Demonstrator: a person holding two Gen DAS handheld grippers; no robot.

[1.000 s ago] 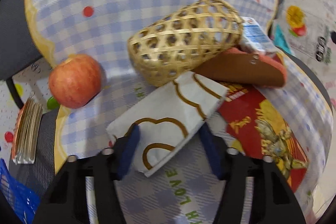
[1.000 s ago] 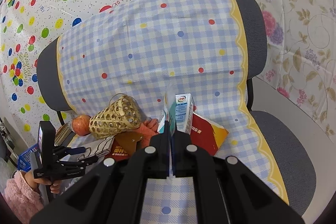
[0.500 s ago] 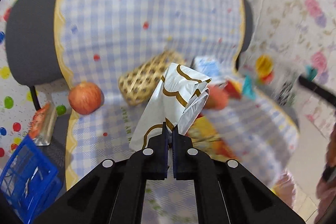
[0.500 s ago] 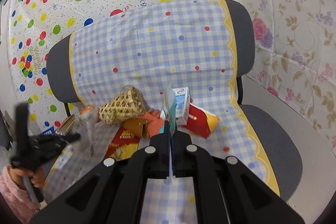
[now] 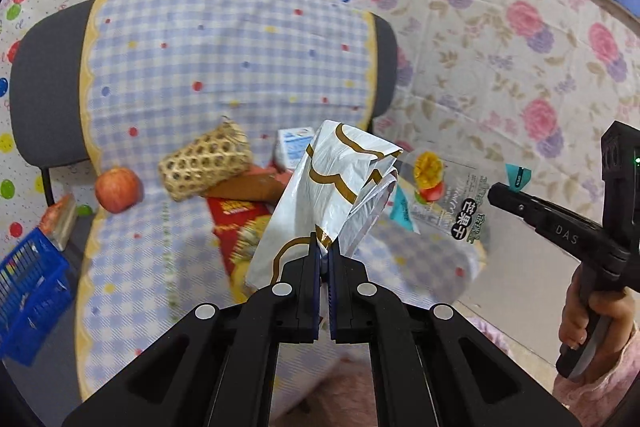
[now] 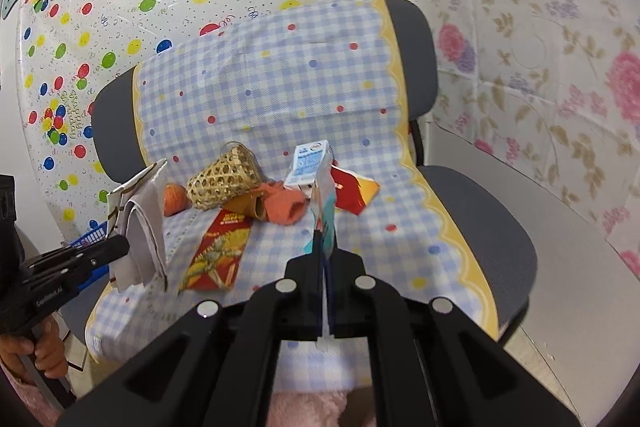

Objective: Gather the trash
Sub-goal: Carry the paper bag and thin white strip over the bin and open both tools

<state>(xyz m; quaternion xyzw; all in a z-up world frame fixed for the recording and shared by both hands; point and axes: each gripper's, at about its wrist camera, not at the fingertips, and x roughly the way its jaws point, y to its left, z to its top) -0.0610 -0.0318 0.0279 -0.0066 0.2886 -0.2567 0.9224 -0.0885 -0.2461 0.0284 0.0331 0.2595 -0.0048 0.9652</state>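
My left gripper (image 5: 324,247) is shut on a white wrapper with brown outlines (image 5: 332,183) and holds it in the air above the chair seat; it also shows in the right wrist view (image 6: 138,215). My right gripper (image 6: 323,247) is shut on a clear dried-mango bag (image 6: 325,199), seen edge-on; in the left wrist view the bag (image 5: 444,211) hangs from the right gripper (image 5: 505,191). On the seat lie a red snack packet (image 6: 218,251), a second red packet (image 6: 354,189) and a milk carton (image 6: 308,163).
The chair (image 6: 480,211) carries a blue checked cloth (image 6: 280,95). On it lie a woven bamboo basket (image 6: 224,181), an apple (image 5: 118,189) and an orange-brown slipper (image 6: 276,205). A blue crate (image 5: 28,287) stands on the floor at left. Papered walls stand behind.
My left gripper closed on the white wrapper and lifted it off the seat, pulling back. My right gripper also drew back and up with the mango bag.
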